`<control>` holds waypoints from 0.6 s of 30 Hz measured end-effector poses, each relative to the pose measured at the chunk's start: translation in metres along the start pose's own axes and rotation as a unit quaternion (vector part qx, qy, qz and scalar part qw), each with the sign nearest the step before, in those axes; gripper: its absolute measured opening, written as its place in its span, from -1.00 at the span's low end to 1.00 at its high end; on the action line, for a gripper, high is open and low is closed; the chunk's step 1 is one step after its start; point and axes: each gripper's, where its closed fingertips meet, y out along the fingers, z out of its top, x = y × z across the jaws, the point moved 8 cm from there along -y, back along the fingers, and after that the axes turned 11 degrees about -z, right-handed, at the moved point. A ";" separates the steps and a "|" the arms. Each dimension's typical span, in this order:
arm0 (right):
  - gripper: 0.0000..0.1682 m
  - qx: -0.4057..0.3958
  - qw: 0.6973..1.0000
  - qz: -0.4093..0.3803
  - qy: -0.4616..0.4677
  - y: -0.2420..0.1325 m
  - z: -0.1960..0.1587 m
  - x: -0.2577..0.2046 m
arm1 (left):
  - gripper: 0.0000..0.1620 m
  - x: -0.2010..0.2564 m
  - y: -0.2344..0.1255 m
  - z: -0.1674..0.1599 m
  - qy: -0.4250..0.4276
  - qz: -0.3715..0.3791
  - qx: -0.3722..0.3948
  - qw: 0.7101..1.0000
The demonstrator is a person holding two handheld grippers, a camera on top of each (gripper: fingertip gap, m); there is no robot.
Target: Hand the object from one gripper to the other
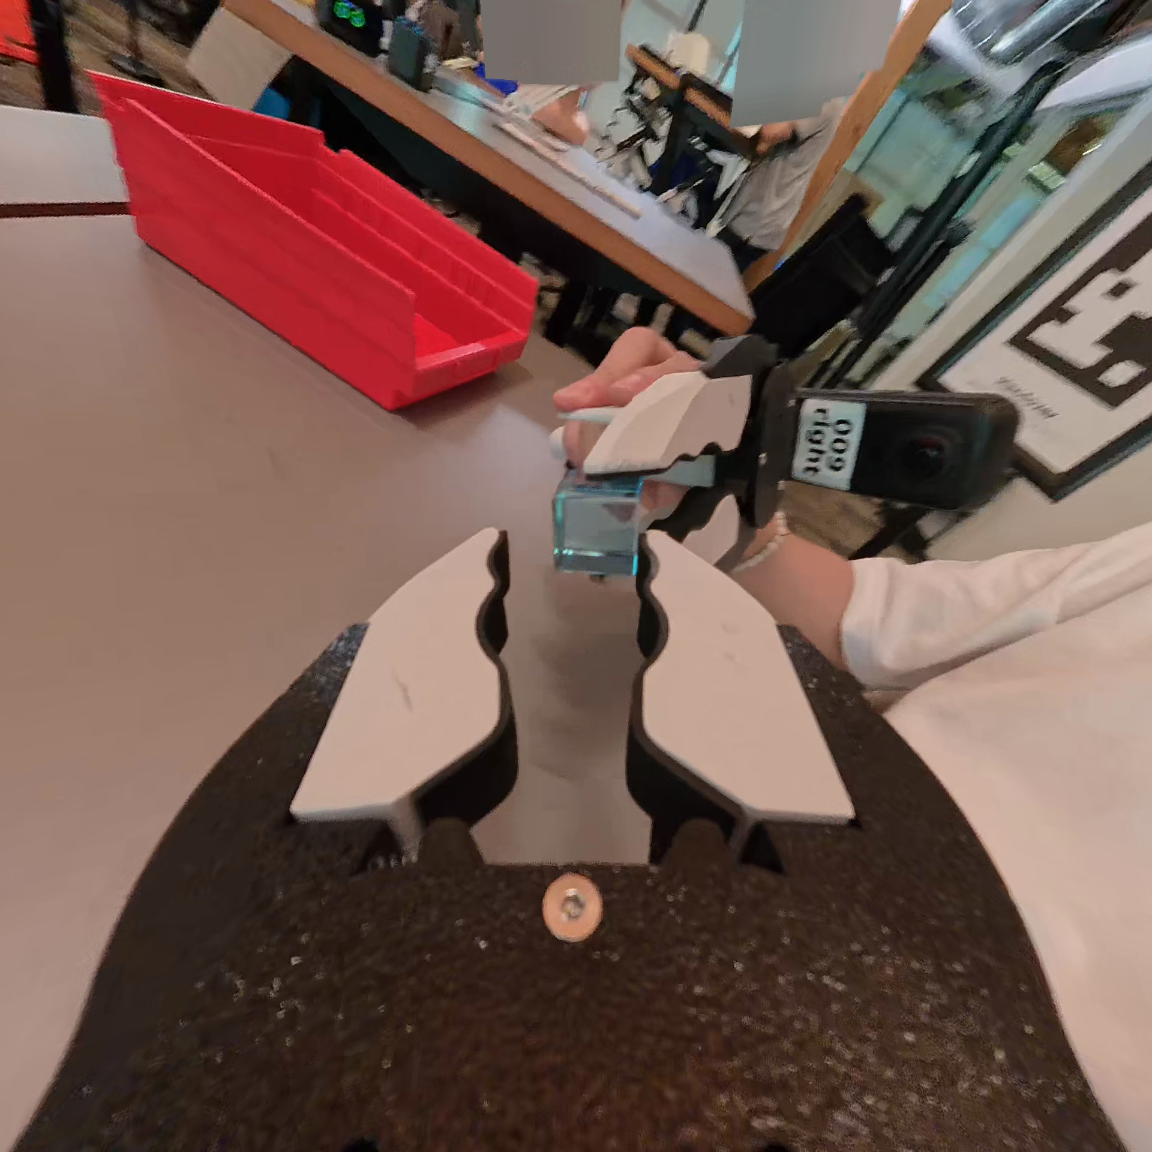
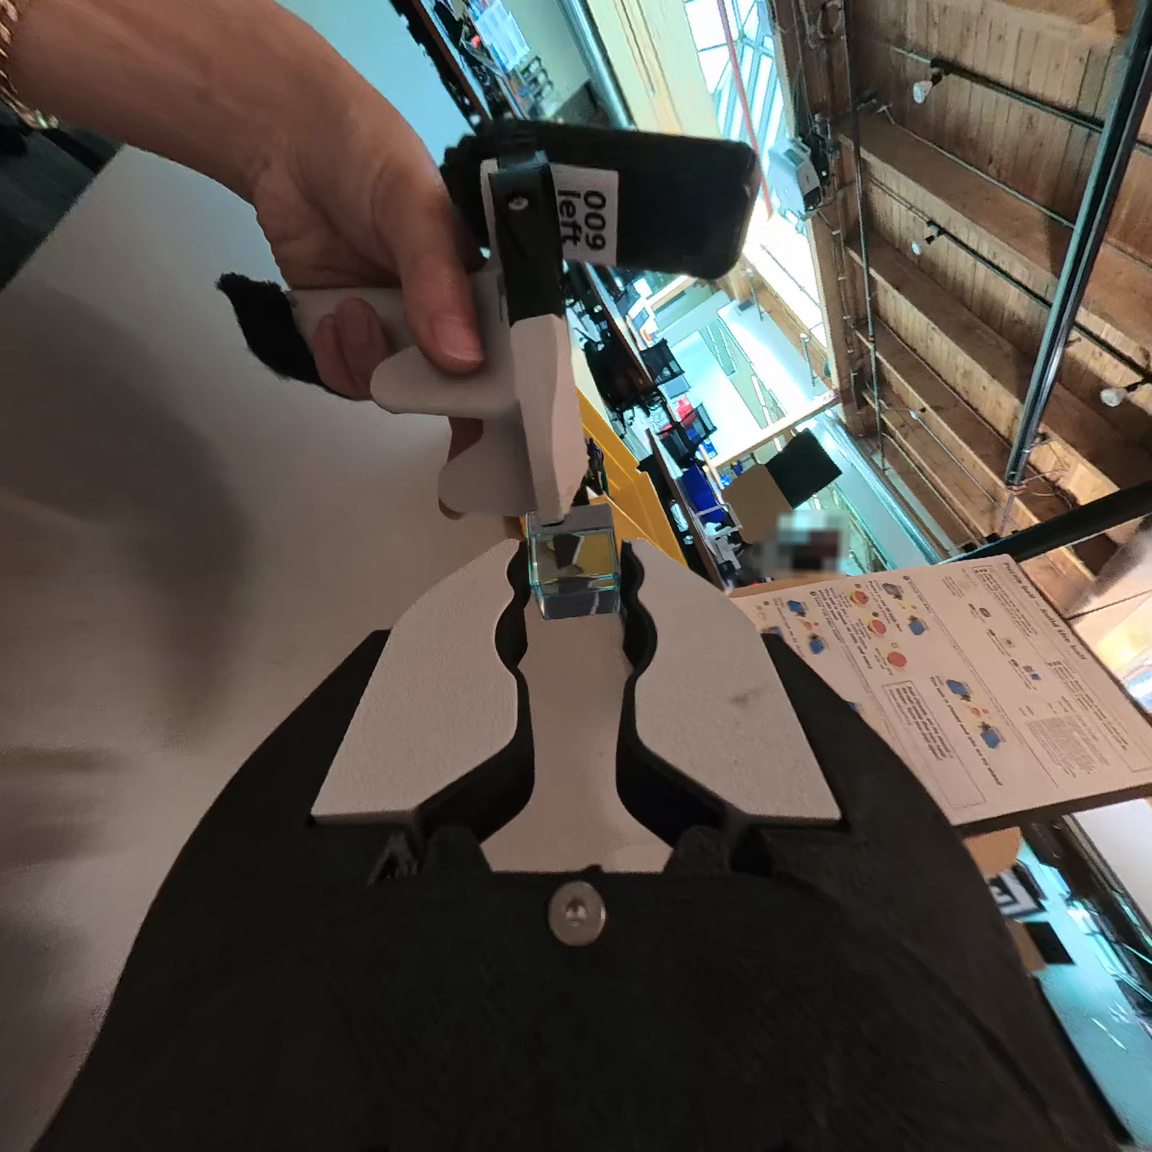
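A clear glass cube (image 1: 595,530) is held in the air above the brown table (image 1: 187,530). My right gripper (image 1: 614,499) comes in from the right, turned on its side, and is shut on the cube. In the right wrist view the cube (image 2: 576,576) sits pinched between my right gripper's (image 2: 573,561) white fingertips. My left gripper (image 1: 573,548) is open, and the cube is just beyond its tips, close to the right fingertip. In the right wrist view the left gripper (image 2: 555,508) comes down edge-on, with its tips at the cube's top edge.
A red plastic bin (image 1: 312,249) lies on the table at the far left. A person's hand (image 2: 349,206) and white sleeve (image 1: 997,598) hold the grippers. A printed instruction sheet (image 2: 935,673) is at the right. Other tables and equipment stand behind. My two grippers' fingertips are within a few centimetres of each other.
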 end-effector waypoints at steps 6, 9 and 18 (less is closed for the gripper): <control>-0.67 -0.012 1.000 0.016 0.010 0.001 -0.001 -0.002 | -0.69 -0.003 0.002 -0.004 -0.008 -0.052 0.008 0.999; -0.67 -0.020 0.996 0.038 0.076 0.002 -0.002 0.000 | -0.69 -0.008 -0.001 -0.006 -0.003 -0.067 0.024 0.997; -0.39 -0.014 0.826 0.093 0.556 0.005 -0.013 0.026 | -0.70 -0.005 -0.024 0.002 0.081 -0.107 0.108 0.985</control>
